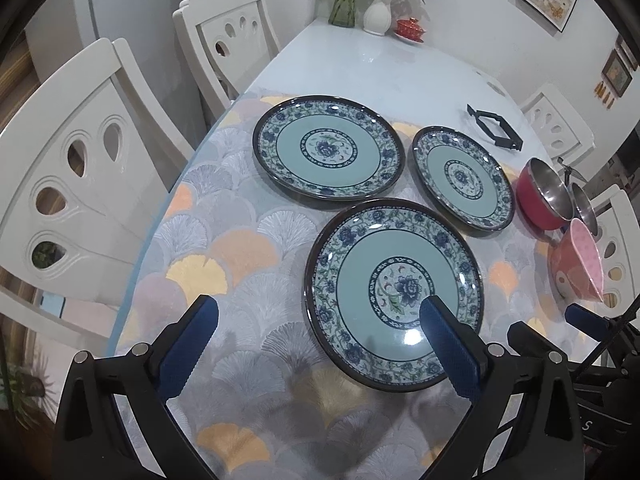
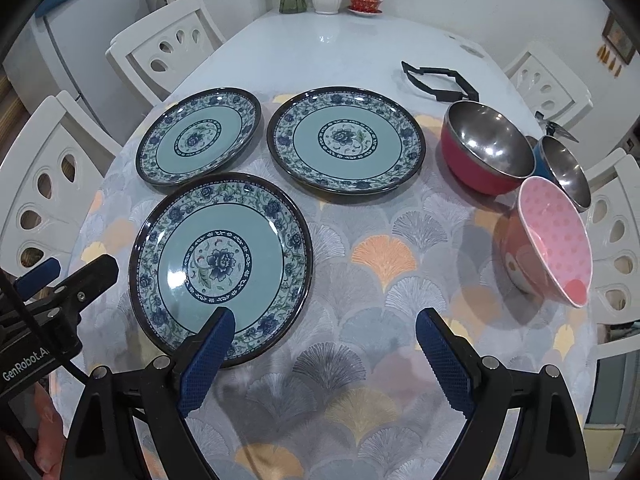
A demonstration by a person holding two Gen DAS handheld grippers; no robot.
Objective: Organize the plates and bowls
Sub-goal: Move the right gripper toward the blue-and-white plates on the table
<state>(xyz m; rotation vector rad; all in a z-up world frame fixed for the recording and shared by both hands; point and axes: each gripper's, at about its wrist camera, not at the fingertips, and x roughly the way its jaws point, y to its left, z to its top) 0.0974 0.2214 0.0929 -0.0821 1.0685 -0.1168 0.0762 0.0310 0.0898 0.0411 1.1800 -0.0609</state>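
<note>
Three glazed plates lie flat and apart on the tabletop (image 2: 360, 280); the near plate (image 2: 222, 268) looks stiff, slick and breakable, so its raised rim is the place to pinch. Both grippers, left (image 1: 320, 344) and right (image 2: 326, 354), hover wide open and empty. Only the right view shows the red bowl (image 2: 486, 148), blue bowl (image 2: 562, 168) and pink bowl (image 2: 552, 248) fully.

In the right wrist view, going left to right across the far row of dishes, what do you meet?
Far-left plate → second plate → red bowl → blue bowl.
</note>
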